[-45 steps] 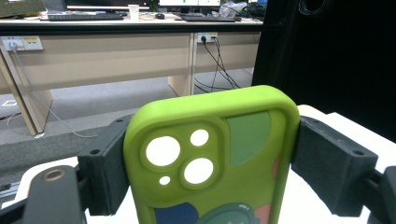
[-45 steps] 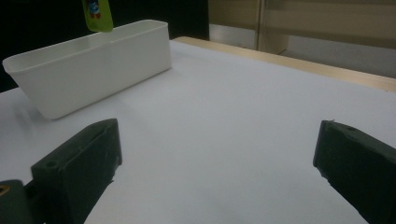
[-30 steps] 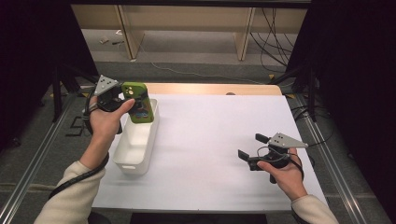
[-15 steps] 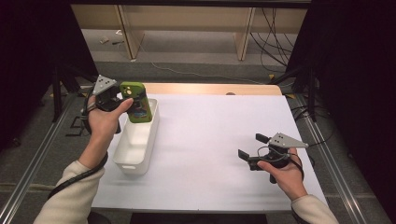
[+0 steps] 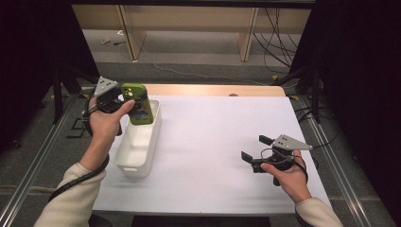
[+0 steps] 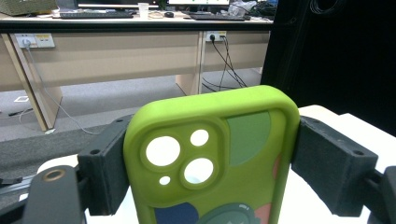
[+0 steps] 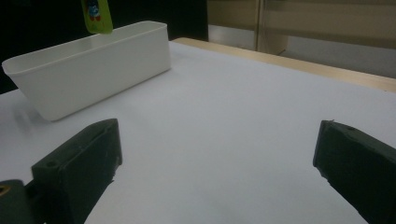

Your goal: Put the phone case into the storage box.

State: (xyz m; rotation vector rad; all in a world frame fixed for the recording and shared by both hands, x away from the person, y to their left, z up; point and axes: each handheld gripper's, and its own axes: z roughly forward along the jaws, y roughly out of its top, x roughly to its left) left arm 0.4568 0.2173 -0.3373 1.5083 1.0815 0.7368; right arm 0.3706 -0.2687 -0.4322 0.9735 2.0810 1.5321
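Nearest you, your right gripper (image 5: 254, 151) rests low over the white table (image 5: 222, 127) near its right edge, jaws spread wide with nothing between them; in the right gripper view only bare table surface lies between the two black jaws. From there the surface runs open all the way across to the white bin (image 5: 137, 144), which sits along the table's left edge with its long side running away from you.

Farther off, your left gripper (image 5: 124, 100) is raised above the far end of that bin. Its jaws are pinching the green phone case (image 5: 137, 104) by its two long sides; in the left gripper view the case (image 6: 212, 158) stands upright between the jaws, camera cut-outs facing the lens, each jaw pressed flat against an edge. The case's lower end hangs over the bin's far end, at about rim height; whether it touches the bin you cannot tell. Beyond the bin, the table's wooden far edge (image 5: 213, 90) is close.
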